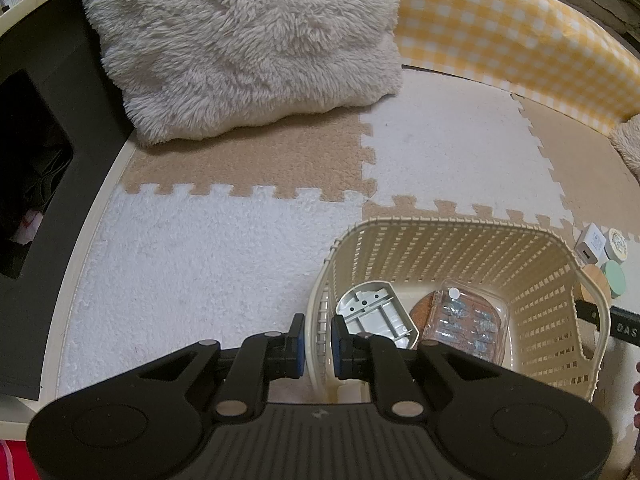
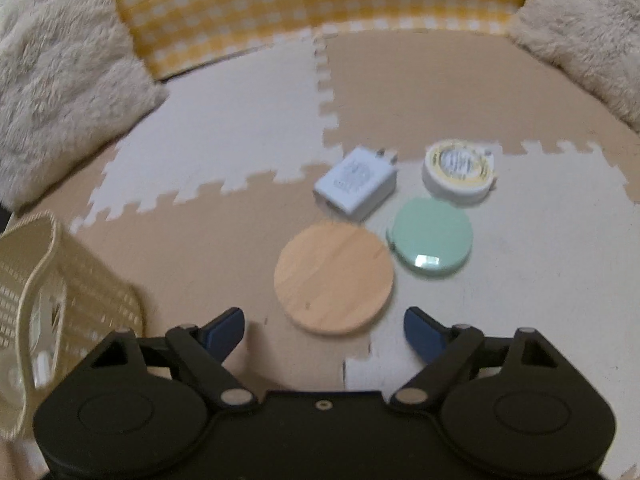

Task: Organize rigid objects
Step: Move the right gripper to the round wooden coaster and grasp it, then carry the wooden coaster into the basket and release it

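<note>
My left gripper (image 1: 318,346) is shut on the near left rim of a cream woven plastic basket (image 1: 460,236). Inside it lie a grey plastic bracket (image 1: 376,314), a clear plastic case (image 1: 466,320) and a cork disc (image 1: 424,306). My right gripper (image 2: 324,330) is open and empty, just short of a round wooden coaster (image 2: 335,278) on the mat. Beyond it lie a white charger plug (image 2: 356,182), a mint green round compact (image 2: 430,238) and a white tape roll (image 2: 460,170). The basket's edge shows at the left of the right wrist view (image 2: 40,280).
The floor is a beige and white puzzle foam mat (image 1: 224,248). A fluffy cream cushion (image 1: 240,44) and a yellow checked cushion (image 1: 520,36) stand at the back; another fluffy cushion (image 2: 580,28) is at the right. A dark cabinet (image 1: 36,160) stands at the left.
</note>
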Motion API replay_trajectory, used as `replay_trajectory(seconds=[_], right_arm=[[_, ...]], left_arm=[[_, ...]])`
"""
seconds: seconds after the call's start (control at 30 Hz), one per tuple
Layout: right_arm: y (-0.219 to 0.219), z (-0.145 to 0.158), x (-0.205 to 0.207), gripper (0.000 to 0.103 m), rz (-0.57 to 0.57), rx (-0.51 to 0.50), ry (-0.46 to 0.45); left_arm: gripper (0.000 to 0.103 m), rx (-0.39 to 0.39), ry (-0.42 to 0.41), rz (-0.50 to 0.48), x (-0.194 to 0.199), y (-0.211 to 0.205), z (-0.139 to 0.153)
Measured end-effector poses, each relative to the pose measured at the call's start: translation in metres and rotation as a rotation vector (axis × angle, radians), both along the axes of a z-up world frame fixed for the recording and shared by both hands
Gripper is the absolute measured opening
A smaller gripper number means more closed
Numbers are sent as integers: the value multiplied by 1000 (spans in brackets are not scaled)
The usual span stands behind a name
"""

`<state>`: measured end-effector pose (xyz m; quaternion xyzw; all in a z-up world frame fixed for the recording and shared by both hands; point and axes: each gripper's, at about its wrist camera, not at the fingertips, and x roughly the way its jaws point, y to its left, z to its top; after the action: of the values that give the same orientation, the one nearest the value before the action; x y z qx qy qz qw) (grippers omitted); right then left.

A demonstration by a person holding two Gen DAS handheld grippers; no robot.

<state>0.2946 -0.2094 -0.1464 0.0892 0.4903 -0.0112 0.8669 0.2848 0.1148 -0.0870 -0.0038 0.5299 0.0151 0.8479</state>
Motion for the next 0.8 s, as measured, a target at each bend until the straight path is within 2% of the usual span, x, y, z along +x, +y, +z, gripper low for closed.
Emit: replay_trajectory(seconds=[0.1, 0.23, 0.4, 0.57, 0.8], right_arm=[[3, -2, 3, 83, 3, -31, -23], [7, -1, 5, 69, 29, -95, -44], [7, 1, 5, 68, 45, -104, -47], [11, 15, 3, 68, 72, -96, -92], [21, 66, -9, 68, 104, -17, -264]], left_arm=[[14, 2, 0, -1, -1, 0, 0], [14, 1, -1, -2, -1, 0, 0], [14, 0, -1, -2, -1, 0, 0], [14, 1, -1, -3, -1, -1, 0], [14, 0, -1, -2, -1, -1, 0]])
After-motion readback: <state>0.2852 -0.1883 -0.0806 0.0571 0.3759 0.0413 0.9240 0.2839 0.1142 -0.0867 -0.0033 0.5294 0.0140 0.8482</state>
